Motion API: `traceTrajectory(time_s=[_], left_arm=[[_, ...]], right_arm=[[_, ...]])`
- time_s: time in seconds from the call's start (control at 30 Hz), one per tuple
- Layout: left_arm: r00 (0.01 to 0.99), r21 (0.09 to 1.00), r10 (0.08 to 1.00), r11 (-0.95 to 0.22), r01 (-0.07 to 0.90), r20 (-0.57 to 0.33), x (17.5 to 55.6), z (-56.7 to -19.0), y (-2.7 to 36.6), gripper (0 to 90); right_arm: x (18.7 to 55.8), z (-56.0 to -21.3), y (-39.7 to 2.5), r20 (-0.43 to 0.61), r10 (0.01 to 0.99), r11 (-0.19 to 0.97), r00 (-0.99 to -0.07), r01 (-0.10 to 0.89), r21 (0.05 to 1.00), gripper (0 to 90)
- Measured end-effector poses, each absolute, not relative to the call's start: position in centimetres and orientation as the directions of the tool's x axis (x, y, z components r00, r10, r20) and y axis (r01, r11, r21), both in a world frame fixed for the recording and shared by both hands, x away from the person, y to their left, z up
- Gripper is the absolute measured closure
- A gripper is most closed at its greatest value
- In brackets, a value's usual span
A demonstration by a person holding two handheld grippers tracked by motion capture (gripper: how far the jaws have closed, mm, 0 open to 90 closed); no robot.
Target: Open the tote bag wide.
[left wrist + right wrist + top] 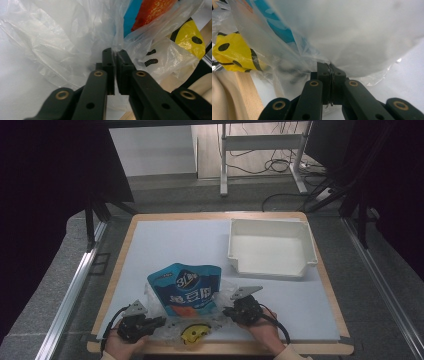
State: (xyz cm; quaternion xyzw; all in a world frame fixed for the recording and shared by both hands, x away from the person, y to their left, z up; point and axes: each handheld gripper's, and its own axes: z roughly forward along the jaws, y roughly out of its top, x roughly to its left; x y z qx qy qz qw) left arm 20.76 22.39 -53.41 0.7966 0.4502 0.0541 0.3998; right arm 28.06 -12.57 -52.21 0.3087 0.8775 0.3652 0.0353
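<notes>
The table (150,227) is a wooden board under a pale sheet, its near edge running just below the person's hands and its far half bare. Around it stand dark curtains, and beyond the far edge a grey floor carries a white desk frame (262,150) and loose cables. At the back right of the table sits a white tray (235,242), open side up, well apart from the work; the sheet between it and the bag lies free.

The clear plastic bag (222,292) lies crumpled at the near middle of the table, close to the front edge. In it stands a blue snack pouch (185,287), and a yellow smiley print (194,332) shows at its near end.

The left gripper (115,53) pinches the bag's film at its left side, jaws nearly together. The right gripper (329,65) clamps the film at the right side, jaws closed on a thin fold.
</notes>
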Motion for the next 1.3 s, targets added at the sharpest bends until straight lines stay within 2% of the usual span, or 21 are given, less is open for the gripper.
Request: traceTrajectory(time_s=[0.07, 0.13, 0.27, 0.47, 0.53, 0.63, 0.7, 0.8, 0.83, 0.87, 0.9, 0.93, 1.0, 1.13, 1.17, 1.2, 1.3], left_arm=[[0.577, 0.700, 0.750, -0.220, 0.680, -0.324, 20.6, -52.9, 23.0, 73.0], [0.571, 0.714, 0.749, -0.194, 0.673, -0.335, 20.4, -52.5, 23.4, 60.8], [0.551, 0.752, 0.759, -0.127, 0.647, -0.346, 19.6, -51.2, 24.5, 42.0], [0.530, 0.803, 0.788, -0.077, 0.591, -0.314, 18.9, -48.5, 25.8, 28.2], [0.520, 0.814, 0.796, -0.060, 0.577, -0.310, 19.3, -47.7, 26.2, 27.7], [0.506, 0.823, 0.806, -0.040, 0.566, -0.308, 19.9, -47.0, 26.7, 30.2], [0.490, 0.823, 0.814, -0.027, 0.568, -0.312, 20.7, -46.6, 27.2, 38.3], [0.479, 0.815, 0.814, -0.010, 0.579, -0.330, 22.2, -46.5, 27.5, 52.2], [0.479, 0.815, 0.814, -0.010, 0.579, -0.330, 22.2, -46.5, 27.5, 60.5], [0.481, 0.813, 0.810, -0.008, 0.583, -0.336, 22.4, -46.6, 27.4, 60.5], [0.482, 0.814, 0.810, -0.010, 0.581, -0.334, 22.5, -46.7, 27.3, 66.8], [0.492, 0.812, 0.809, -0.031, 0.583, -0.322, 22.7, -46.9, 27.1, 78.3], [0.498, 0.808, 0.806, -0.044, 0.587, -0.318, 22.8, -47.2, 26.8, 85.6], [0.504, 0.806, 0.803, -0.050, 0.590, -0.319, 22.8, -47.5, 26.6, 89.2], [0.506, 0.806, 0.801, -0.052, 0.590, -0.319, 22.8, -47.6, 26.6, 89.7], [0.510, 0.805, 0.799, -0.056, 0.590, -0.318, 22.8, -47.8, 26.5, 89.9], [0.515, 0.803, 0.796, -0.065, 0.593, -0.317, 22.8, -48.0, 26.4, 89.9]], right_arm=[[28.0, -52.2, -12.6, 0.160, 0.565, 0.547, -0.810, 0.512, 0.663, 87.8], [28.0, -52.2, -12.6, 0.161, 0.562, 0.549, -0.811, 0.511, 0.661, 87.8], [28.0, -52.3, -12.5, 0.150, 0.561, 0.554, -0.814, 0.504, 0.663, 87.8], [28.0, -52.2, -12.4, 0.146, 0.557, 0.560, -0.817, 0.500, 0.661, 87.3], [28.0, -52.2, -12.3, 0.145, 0.557, 0.560, -0.818, 0.498, 0.662, 87.2], [27.9, -52.2, -12.4, 0.148, 0.556, 0.559, -0.818, 0.499, 0.662, 87.1], [27.9, -52.2, -12.4, 0.152, 0.557, 0.556, -0.817, 0.502, 0.663, 87.0], [27.9, -52.2, -12.5, 0.152, 0.553, 0.554, -0.819, 0.497, 0.668, 86.4], [27.9, -52.2, -12.5, 0.152, 0.553, 0.554, -0.819, 0.497, 0.668, 86.4], [27.9, -52.2, -12.6, 0.153, 0.551, 0.554, -0.820, 0.497, 0.668, 86.0], [27.9, -52.2, -12.6, 0.153, 0.551, 0.553, -0.820, 0.496, 0.669, 85.7], [27.9, -52.2, -12.7, 0.150, 0.552, 0.551, -0.820, 0.494, 0.673, 84.5], [27.8, -52.1, -12.8, 0.154, 0.551, 0.547, -0.820, 0.494, 0.676, 82.9], [27.7, -52.0, -13.0, 0.155, 0.546, 0.543, -0.823, 0.489, 0.682, 79.4], [27.6, -51.8, -13.1, 0.154, 0.541, 0.542, -0.827, 0.483, 0.688, 75.3], [27.4, -51.4, -13.3, 0.151, 0.539, 0.529, -0.828, 0.472, 0.705, 66.7], [26.7, -50.1, -14.0, 0.133, 0.534, 0.498, -0.835, 0.437, 0.749, 54.7]])
